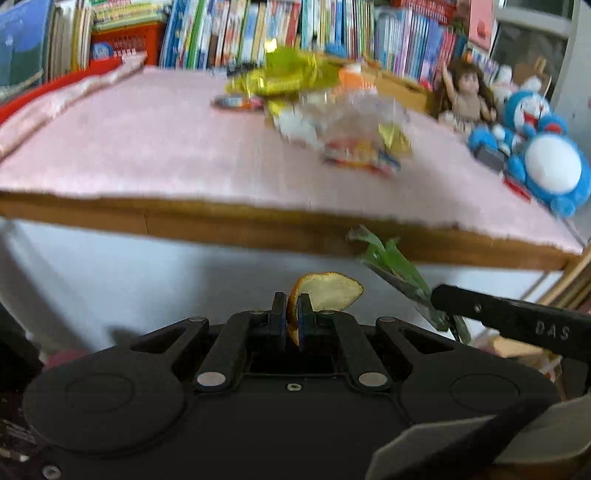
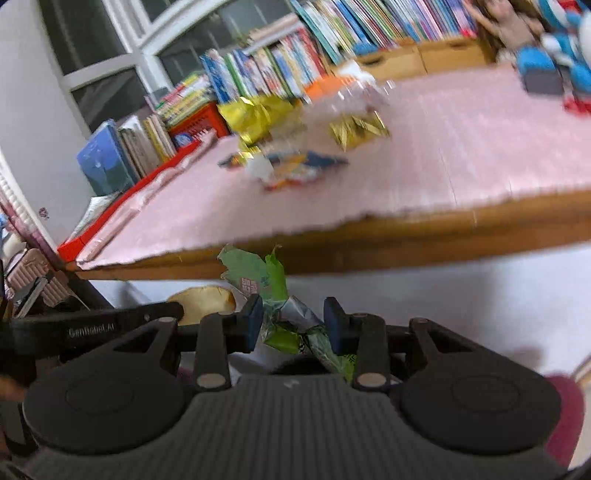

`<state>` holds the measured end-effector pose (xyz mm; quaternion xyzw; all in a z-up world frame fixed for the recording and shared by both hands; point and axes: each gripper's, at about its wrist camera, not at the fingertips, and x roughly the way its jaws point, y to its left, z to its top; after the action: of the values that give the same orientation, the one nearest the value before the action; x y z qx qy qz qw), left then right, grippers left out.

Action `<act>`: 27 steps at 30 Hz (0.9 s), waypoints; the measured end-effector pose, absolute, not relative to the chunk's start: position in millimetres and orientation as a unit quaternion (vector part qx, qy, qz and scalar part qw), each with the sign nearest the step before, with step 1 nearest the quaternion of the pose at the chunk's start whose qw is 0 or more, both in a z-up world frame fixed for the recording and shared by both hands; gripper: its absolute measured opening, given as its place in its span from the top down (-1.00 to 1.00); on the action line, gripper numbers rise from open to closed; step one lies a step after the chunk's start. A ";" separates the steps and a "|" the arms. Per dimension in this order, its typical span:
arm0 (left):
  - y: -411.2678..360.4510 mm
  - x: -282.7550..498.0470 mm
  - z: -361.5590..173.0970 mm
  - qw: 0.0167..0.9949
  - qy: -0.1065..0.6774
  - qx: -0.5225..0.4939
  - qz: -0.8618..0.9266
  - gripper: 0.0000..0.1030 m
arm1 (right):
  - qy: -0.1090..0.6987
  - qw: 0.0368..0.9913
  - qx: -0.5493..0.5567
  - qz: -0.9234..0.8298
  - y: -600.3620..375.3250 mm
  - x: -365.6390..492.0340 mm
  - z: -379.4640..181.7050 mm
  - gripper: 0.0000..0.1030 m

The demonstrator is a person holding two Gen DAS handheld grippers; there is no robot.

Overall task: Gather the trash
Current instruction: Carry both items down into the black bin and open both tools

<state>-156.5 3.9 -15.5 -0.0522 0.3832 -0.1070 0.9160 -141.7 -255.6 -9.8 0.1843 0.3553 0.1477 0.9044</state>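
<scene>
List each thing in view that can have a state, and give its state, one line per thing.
left gripper: shut on the orange peel.
orange peel: held off the table, in front of its edge.
right gripper: shut on the green wrapper.
green wrapper: crumpled, held off the table.
wrappers pile: lying on the pink cloth, not collected.
pink cloth: spread flat over the table.
blue plush toy: lying at the table's right side.

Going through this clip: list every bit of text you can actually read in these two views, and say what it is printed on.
"DAS" - on the finger of the right gripper, seen from the left wrist view.
"GenRobot.AI" - on the finger of the left gripper, seen from the right wrist view.
Red print on the green wrapper: too small to read.
Book spines and table wrappers: blurred, unreadable.
</scene>
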 end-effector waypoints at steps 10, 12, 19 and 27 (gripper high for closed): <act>-8.1 -150.0 -63.0 0.882 0.458 -0.041 -0.106 0.87 | 0.443 0.852 0.259 0.108 -257.5 -140.9 -64.4 0.19; -10.6 -147.3 -69.5 0.876 0.469 -0.033 -0.105 0.86 | 0.454 0.842 0.271 0.106 -257.2 -141.1 -72.5 0.19; -16.3 -138.7 -91.4 0.859 0.501 -0.026 -0.102 0.86 | 0.477 0.826 0.286 0.091 -253.8 -136.2 -89.0 0.18; -21.0 -130.8 -95.9 0.857 0.503 -0.021 -0.107 0.78 | 0.484 0.815 0.306 0.088 -257.4 -129.5 -94.6 0.14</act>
<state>-130.8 -21.0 -95.9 -0.0211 0.5030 -0.1066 0.8574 -129.5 -257.4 -94.6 0.3055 0.4838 0.0878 0.8154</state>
